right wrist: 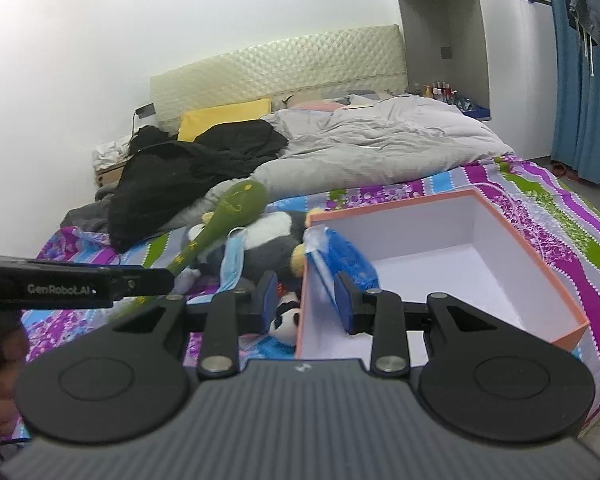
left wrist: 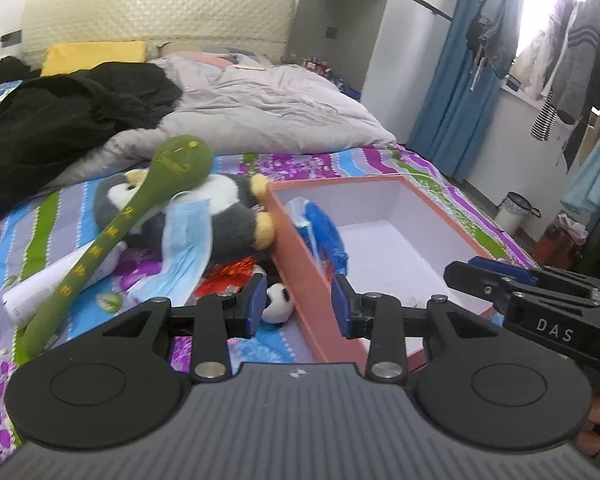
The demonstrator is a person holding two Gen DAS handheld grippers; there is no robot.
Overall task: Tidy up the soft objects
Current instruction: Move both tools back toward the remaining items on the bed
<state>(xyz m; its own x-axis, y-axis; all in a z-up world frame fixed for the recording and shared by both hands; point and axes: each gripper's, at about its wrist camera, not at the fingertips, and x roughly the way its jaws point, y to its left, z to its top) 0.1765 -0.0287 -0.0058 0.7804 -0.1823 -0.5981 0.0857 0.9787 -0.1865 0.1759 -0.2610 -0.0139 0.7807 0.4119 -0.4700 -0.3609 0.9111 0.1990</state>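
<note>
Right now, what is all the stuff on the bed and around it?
Orange cardboard box with white inside: one, open, on the striped bedsheet.
Blue plastic bag: one, at the box's left wall.
Green plush club: one, lying across the grey-and-white plush penguin.
Light blue face mask: one, draped on the penguin.
Small black-and-white panda toy: one, beside the box.
Black clothing: a pile, near the yellow pillow.
Grey duvet: one, crumpled.
Left gripper: open, empty.
Right gripper: open, empty.
</note>
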